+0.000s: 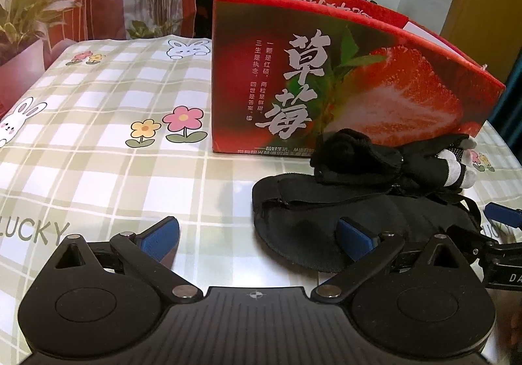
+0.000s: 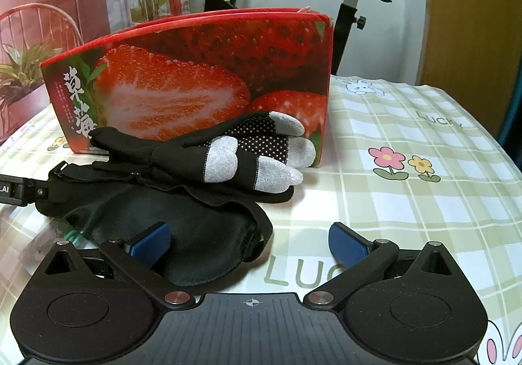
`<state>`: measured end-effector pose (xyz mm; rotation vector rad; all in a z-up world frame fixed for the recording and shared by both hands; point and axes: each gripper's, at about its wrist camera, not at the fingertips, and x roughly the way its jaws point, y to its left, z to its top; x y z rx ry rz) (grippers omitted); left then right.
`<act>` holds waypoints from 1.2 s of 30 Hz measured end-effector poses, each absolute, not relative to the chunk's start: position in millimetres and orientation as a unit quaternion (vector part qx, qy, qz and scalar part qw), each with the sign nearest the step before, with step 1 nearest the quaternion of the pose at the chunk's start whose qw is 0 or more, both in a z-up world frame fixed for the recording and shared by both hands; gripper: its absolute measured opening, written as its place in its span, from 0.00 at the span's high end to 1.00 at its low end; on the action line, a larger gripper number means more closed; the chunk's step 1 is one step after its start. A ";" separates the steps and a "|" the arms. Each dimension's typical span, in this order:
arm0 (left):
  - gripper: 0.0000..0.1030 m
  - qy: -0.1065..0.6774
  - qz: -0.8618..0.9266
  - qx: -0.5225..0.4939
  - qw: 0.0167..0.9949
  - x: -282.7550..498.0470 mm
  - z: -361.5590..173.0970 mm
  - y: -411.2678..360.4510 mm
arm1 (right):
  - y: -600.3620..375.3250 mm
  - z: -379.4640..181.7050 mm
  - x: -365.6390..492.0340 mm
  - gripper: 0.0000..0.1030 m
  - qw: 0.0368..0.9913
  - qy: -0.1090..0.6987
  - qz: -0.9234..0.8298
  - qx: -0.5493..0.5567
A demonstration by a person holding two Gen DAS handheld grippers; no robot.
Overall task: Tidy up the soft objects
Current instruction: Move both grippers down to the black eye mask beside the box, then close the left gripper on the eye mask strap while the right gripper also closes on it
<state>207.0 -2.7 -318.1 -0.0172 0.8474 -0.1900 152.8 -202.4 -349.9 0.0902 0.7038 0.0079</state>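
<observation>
While one red strawberry box (image 2: 208, 78) stands on the checked tablecloth (image 2: 407, 202), one black glove (image 2: 228, 153) with grey fingertips lies on one black eye mask (image 2: 202, 234) just before it. Left gripper (image 1: 257, 234) and right gripper (image 2: 249, 239) hover low, each with fingers spread wide, holding nothing.

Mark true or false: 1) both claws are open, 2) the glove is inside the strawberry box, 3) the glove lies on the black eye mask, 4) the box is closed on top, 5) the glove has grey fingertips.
1. True: left claw and right claw are open, holding nothing.
2. False: the glove lies on the table, in front of the strawberry box.
3. True: it lies partly over the eye mask.
4. False: open top, something pale inside.
5. True.
</observation>
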 end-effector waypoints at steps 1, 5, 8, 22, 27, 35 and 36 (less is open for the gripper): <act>0.00 0.408 -0.091 -0.009 0.908 206.5 -318.9 -2.6 | -202.3 -350.0 153.1 0.00 0.938 0.345 0.004 0.044; 0.00 0.404 -0.090 -0.005 0.911 204.4 -319.6 -3.0 | -203.6 -350.1 153.3 0.00 0.938 0.345 0.004 0.046; 0.00 0.399 -0.089 -0.003 0.913 203.8 -320.8 -3.9 | -203.6 -350.1 153.5 0.00 0.938 0.345 0.004 0.048; 0.00 0.417 -0.089 0.002 0.904 212.7 -317.6 -5.2 | -203.0 -350.4 154.4 0.00 0.938 0.344 0.002 0.047; 0.00 0.432 -0.106 0.000 0.896 217.3 -315.9 -1.0 | -203.1 -350.3 154.3 0.00 0.938 0.344 0.002 0.047; 0.25 0.425 -0.140 -0.034 0.893 213.5 -311.2 7.7 | -203.0 -350.3 153.9 0.00 0.938 0.344 0.002 0.047; 0.34 0.426 -0.150 -0.042 0.891 213.5 -310.6 8.5 | -202.9 -350.3 153.8 0.00 0.938 0.344 0.001 0.047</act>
